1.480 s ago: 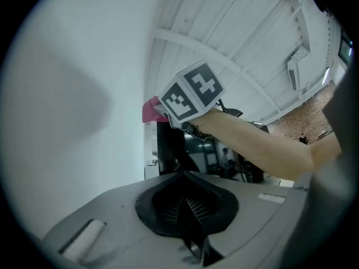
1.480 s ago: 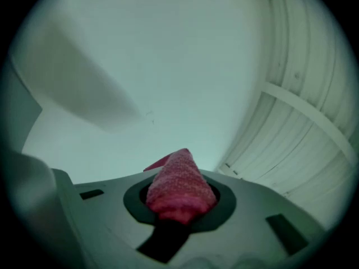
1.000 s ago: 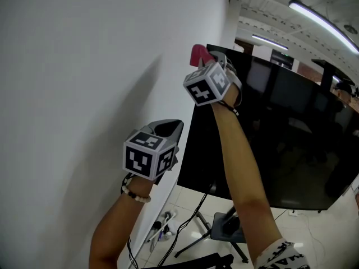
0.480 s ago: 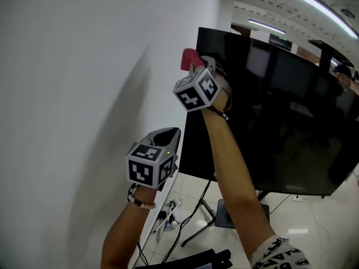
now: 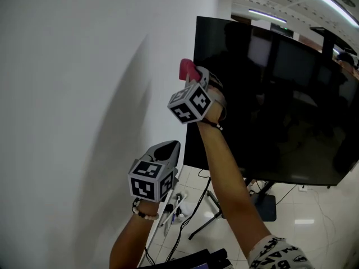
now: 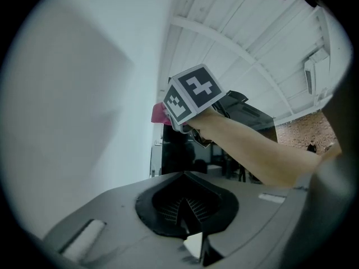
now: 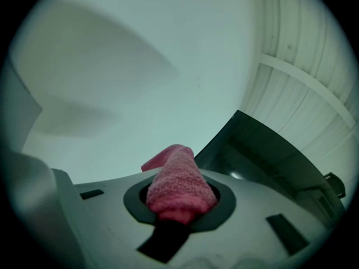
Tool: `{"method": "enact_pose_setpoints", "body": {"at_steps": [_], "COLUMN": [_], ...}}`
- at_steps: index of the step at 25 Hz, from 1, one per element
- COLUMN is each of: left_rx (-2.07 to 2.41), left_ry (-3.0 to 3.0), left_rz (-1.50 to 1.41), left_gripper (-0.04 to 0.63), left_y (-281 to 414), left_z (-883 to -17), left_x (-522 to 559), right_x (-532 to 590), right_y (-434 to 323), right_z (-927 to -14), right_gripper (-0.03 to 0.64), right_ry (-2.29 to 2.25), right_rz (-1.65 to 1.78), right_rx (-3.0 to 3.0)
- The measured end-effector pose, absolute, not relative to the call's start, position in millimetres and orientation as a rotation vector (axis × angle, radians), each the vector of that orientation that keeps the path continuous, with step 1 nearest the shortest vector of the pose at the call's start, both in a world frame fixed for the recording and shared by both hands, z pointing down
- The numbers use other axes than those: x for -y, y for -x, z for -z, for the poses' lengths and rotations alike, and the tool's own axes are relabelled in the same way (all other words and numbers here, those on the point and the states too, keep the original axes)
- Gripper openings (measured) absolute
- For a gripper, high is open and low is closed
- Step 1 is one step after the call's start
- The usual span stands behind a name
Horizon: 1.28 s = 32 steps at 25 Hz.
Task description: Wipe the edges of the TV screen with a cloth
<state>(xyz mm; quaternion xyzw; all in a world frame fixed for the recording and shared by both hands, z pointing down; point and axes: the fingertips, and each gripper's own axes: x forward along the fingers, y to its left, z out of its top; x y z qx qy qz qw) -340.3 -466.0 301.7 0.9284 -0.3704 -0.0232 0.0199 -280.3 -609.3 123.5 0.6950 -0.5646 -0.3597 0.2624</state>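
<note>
Right gripper clamped on pink knitted cloth, at upper left edge of black flat TV screen; edge runs vertical, downward. Left gripper jaws together, empty, lower, farther off

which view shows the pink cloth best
The right gripper view: the cloth sits large and centred, clamped between the jaws, weave visible. The head view shows only a small pink tip; the left gripper view, a sliver.
</note>
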Motion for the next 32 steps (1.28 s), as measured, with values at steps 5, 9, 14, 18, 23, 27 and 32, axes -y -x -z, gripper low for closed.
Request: {"method": "enact_pose_setpoints", "body": {"at_steps": [5, 9, 14, 18, 23, 27, 32], "left_rx": [1.227, 1.256, 1.279, 1.319, 1.309, 1.324, 1.342], "left_ry": [-2.846, -2.818, -2.770, -2.716, -2.655, -2.650, -2.623], "left_rz": [0.059, 0.050, 0.033, 0.005, -0.043, -0.108, -0.137], "left_gripper": [-0.009, -0.009, -0.009, -0.008, -0.008, -0.008, -0.008], "left_y": [347, 351, 351, 354, 351, 356, 374], "left_z": [-323, -336, -360, -377, -415, -436, -457], "left_x": [468, 469, 476, 481, 482, 476, 469], "right_x": [609, 609, 610, 608, 610, 612, 612], "right_y": [276, 276, 273, 273, 275, 276, 282], "right_z": [-148, -173, -217, -239, -282, -307, -340], "right_gripper": [0.078, 0.077, 0.078, 0.078, 0.078, 0.078, 0.077], "right_ry": [-1.901, -1.913, -1.926, -1.940, -1.966, -2.001, -2.018], "right_rz": [0.924, 0.879, 0.795, 0.739, 0.627, 0.535, 0.447], "right_rx": [1.551, 1.577, 1.623, 1.638, 1.692, 1.729, 1.739]}}
